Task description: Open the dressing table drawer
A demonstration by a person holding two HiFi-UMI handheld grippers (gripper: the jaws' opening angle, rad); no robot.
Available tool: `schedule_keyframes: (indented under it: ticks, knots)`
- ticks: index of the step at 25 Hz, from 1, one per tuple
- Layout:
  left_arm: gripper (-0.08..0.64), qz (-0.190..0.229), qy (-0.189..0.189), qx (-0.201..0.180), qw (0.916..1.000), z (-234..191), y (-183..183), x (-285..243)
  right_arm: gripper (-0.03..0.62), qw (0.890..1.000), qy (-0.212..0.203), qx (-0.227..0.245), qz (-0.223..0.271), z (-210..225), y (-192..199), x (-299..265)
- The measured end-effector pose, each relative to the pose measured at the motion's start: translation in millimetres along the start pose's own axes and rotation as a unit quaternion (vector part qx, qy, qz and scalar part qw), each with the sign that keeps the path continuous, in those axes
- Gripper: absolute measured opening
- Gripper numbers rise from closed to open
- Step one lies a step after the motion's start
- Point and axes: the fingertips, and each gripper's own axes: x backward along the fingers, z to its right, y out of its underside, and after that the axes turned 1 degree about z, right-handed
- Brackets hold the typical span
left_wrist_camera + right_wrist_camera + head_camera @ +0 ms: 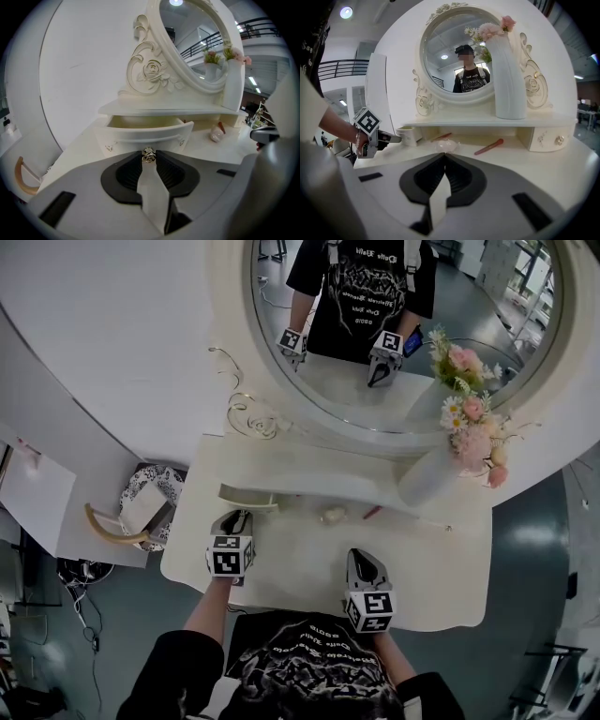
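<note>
1. Head view: the drawer (247,498) at the counter's (300,559) left stands pulled out, with the left tongs (238,521) at its front.
2. Left gripper view: those tongs pinch the drawer's metal knob (148,154). The cavity shows, so the opening looks largely done.
3. Right gripper view: the right tongs (443,156) are closed and empty.

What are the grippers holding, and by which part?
The left gripper grips the open drawer by its knob; the right gripper is shut and holds nothing.
</note>
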Motion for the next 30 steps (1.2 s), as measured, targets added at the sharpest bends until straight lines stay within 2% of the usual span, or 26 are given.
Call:
schedule_keyframes:
  ticks: [30]
  knots:
    - [0.098,-0.008,-0.002,-0.024,0.9997,4.1,7.5,7.3,0.011,1.0,-0.003,-0.011,0.006,1.7,-0.1,3.1]
